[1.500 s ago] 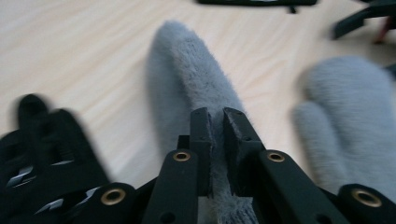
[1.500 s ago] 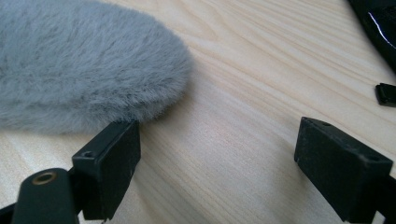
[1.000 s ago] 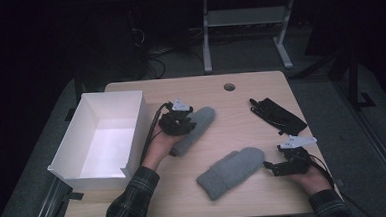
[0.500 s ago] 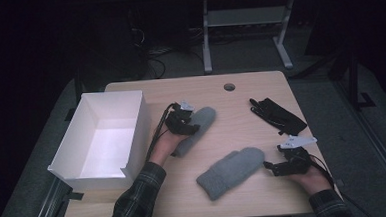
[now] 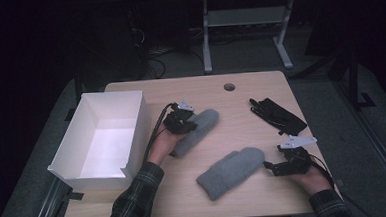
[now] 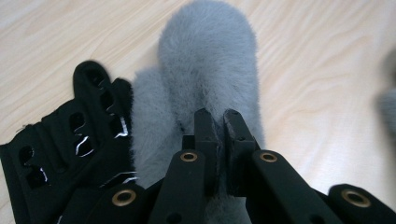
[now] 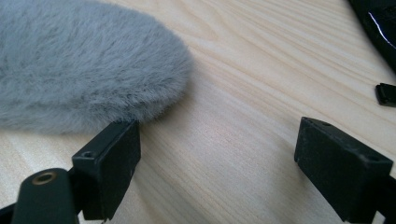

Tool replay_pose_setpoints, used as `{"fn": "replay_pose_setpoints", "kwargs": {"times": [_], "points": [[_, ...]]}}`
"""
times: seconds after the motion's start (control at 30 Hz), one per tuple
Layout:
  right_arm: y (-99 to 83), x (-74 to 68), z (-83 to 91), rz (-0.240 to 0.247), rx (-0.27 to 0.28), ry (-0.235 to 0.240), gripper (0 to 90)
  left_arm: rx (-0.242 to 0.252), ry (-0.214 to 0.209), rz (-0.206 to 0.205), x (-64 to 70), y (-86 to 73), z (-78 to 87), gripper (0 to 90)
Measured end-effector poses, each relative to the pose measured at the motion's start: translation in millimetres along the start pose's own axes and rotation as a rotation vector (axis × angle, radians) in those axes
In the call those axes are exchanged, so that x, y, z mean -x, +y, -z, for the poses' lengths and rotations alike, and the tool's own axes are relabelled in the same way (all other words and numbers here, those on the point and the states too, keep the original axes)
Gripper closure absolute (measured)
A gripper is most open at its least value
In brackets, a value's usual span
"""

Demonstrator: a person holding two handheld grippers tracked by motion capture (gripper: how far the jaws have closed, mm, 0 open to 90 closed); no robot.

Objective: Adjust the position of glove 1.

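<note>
Left tongs [image 5: 185, 120] clenched on grey mitten [image 5: 197, 131] beside white box [image 5: 134, 129]; right tongs [image 5: 276, 167] released, bare table [image 5: 242, 126] between mittens.

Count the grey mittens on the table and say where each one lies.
2. One grey mitten lies mid-table beside the white box, pinched in the left gripper. The other grey mitten lies nearer the front edge, just ahead of the open right gripper.

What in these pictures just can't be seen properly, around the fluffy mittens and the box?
- Left gripper, left gripper view: its closed jaws hide the pinched part of the grey mitten.
- Second mitten, right gripper view: cut off by the left edge.
- White box, high view: near wall hides part of the floor.
</note>
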State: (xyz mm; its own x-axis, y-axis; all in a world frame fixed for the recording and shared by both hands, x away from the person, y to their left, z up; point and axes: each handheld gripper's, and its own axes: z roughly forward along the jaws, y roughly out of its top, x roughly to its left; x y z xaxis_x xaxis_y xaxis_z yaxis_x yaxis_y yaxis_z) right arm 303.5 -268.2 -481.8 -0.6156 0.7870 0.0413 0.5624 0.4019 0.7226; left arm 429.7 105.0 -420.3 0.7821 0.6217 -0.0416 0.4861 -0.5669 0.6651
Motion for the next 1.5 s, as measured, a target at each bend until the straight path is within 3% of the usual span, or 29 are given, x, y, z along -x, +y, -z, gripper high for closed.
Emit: {"fn": "replay_pose_setpoints", "kwargs": {"times": [0.23,0.27,0.3,0.53,0.6,0.83,1.0,1.2,1.4,1.5], "points": [[0.0,-0.1,0.0,0.001,0.000,0.000,14.2,0.041,-0.049,-0.013,22.0,10.1,22.2,86.3],[0.0,-0.1,0.0,0.001,0.000,-0.001,14.2,0.055,-0.073,-0.020,29.8,13.1,27.9,86.3],[0.0,-0.1,0.0,0.001,0.000,-0.001,14.2,0.055,-0.073,-0.020,29.8,13.1,27.9,86.3],[0.0,-0.1,0.0,0.001,-0.001,-0.001,14.2,0.048,-0.145,-0.024,63.9,22.8,37.5,86.3],[0.0,0.2,-0.1,0.004,0.001,-0.002,14.2,0.034,-0.160,-0.051,72.9,24.6,38.1,86.3],[0.0,0.1,0.0,0.003,0.001,-0.001,14.2,0.031,-0.234,-0.049,103.9,27.8,32.6,86.4],[0.0,0.2,-0.1,0.004,0.002,-0.001,14.2,0.012,-0.254,-0.048,123.3,28.3,25.0,86.4],[0.0,0.2,-0.1,0.004,0.002,-0.001,14.2,-0.024,-0.253,-0.058,133.3,25.0,18.2,86.4],[0.1,0.3,-0.4,0.004,0.004,0.000,14.2,-0.050,-0.254,-0.032,140.1,14.8,1.7,86.3],[0.0,0.3,-0.4,0.004,0.004,0.000,14.2,-0.061,-0.256,-0.052,141.9,11.4,-3.2,85.9]]}}
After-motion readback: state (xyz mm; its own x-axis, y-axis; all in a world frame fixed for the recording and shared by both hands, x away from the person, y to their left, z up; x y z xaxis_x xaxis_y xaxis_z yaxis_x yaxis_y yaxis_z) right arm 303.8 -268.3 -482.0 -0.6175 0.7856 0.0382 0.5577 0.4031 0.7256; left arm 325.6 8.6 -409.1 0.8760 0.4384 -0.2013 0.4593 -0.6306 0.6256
